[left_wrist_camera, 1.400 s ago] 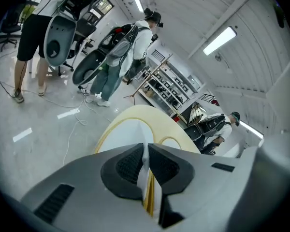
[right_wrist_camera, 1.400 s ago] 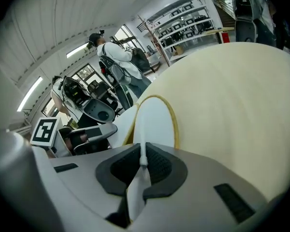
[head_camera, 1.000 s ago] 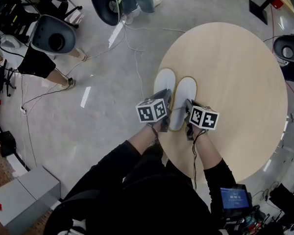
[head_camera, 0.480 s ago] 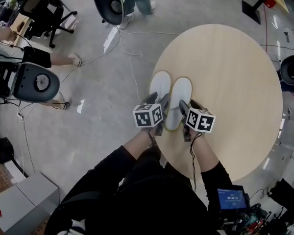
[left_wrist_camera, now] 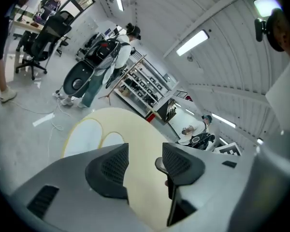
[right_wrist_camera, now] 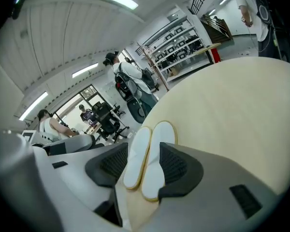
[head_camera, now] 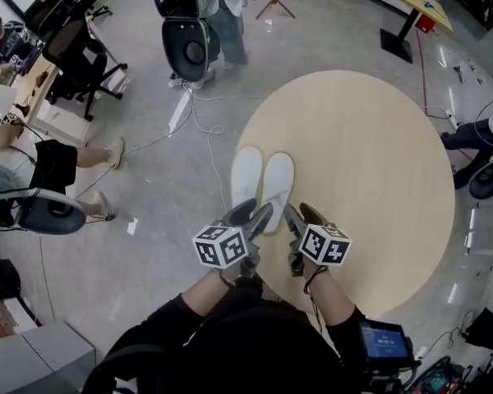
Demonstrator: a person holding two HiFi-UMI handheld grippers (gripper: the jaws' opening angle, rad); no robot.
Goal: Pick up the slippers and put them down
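We see the round surface (head_camera: 378, 154) carrying both slippers side by side at its left margin, soles flat, toes pointing far. The left slipper (head_camera: 246, 175) runs right along the rim. We judge this the main risk, since a sideways knock from a gripper could tip it onto the floor (head_camera: 140, 187), where a cable (head_camera: 199, 121) trails. The right slipper (head_camera: 278, 179) touches its partner, so a bump to either would likely shift both.

The left gripper (head_camera: 252, 214) has just been opening and stands spread. In the left gripper view only bare surface shows between its jaws. The right gripper (head_camera: 302, 217) has also just been opening and is spread wide. The right gripper view frames the slippers between its jaws, but they lie farther off and untouched. Both grippers hang over the near ends of the slippers, so a dip or swing could catch a heel and drag it.

In the head view the grippers cover those near ends. We cannot tell whether the left slipper overhangs the rim. In the left gripper view a jaw cuts off most of both slippers.
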